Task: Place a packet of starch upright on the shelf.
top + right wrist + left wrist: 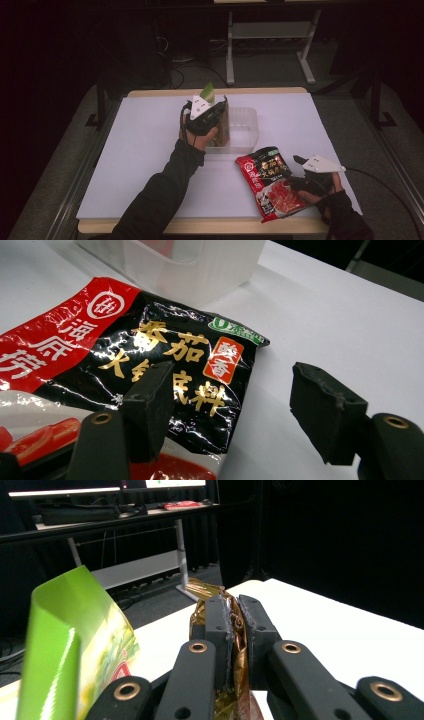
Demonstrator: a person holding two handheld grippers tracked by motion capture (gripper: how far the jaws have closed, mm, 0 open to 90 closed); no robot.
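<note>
Pinching gold packet [235, 645], left gripper [235, 630]; right gripper [240, 405] spread beside red-black sachet [150, 355], per own view.

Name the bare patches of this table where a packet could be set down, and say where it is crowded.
Free: the white table left of the left forearm, and the far right corner beyond the red and black sauce packet. Crowded: around the clear plastic tub and that packet.

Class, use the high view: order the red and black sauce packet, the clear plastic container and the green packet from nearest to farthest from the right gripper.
1. Red and black sauce packet: just left of the right gripper.
2. Clear plastic container: up and left, mid-table.
3. Green packet: farthest, behind the left hand.
</note>
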